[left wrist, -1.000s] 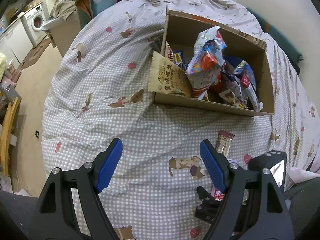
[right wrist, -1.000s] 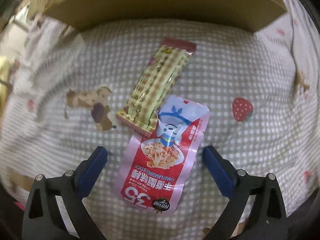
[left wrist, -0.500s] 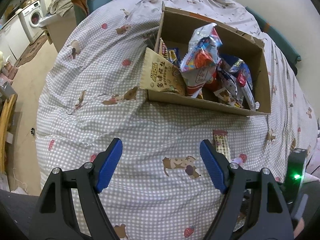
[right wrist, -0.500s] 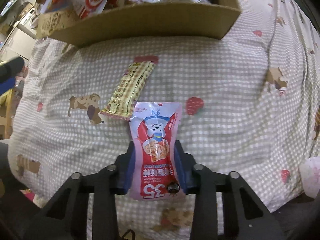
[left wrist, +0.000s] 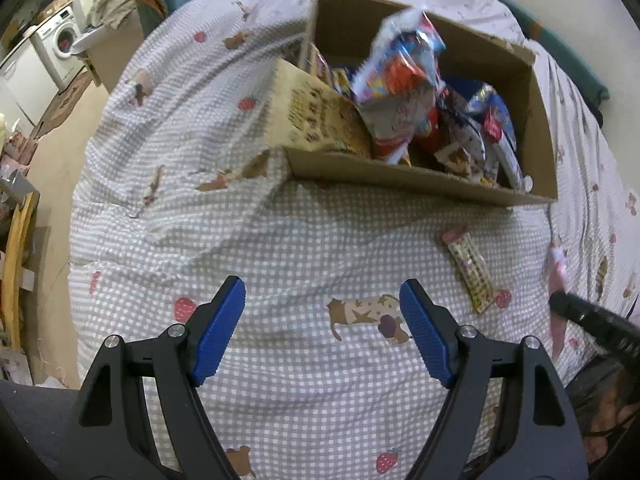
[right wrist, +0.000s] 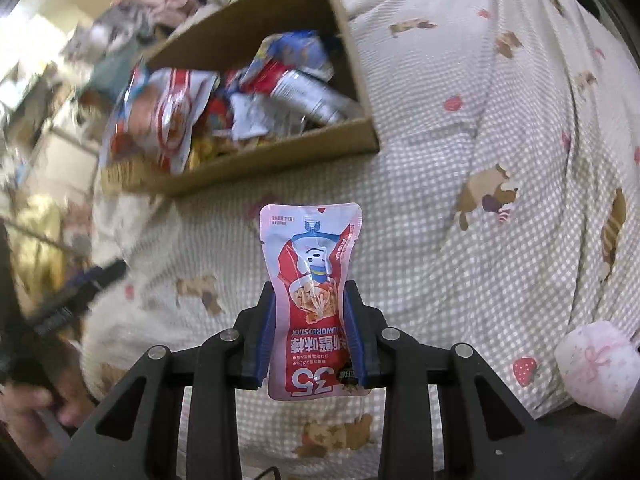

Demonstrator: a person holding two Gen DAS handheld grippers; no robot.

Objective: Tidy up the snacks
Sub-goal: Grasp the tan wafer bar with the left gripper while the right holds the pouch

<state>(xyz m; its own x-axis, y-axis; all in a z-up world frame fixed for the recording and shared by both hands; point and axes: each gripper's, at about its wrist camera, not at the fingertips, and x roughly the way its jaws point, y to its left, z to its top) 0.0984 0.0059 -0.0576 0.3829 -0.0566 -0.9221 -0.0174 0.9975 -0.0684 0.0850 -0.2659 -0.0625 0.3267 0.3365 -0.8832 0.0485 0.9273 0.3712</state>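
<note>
Washing machine [left wrist: 64, 40], checked bedcover [left wrist: 320, 248], perhaps heaped laundry [left wrist: 116, 0].

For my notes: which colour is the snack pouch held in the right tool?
Pink and red, with a white cartoon figure; the snack pouch shows best in the right wrist view.

A bed [left wrist: 304, 240] carries everything, under a grey-checked cover printed with strawberries and little animals. A cardboard box [left wrist: 404, 178] crammed with snack packets sits toward its far end. Nearer the foot edge, a checked snack bar [left wrist: 472, 270] lies flat, close to the box's front wall.
</note>
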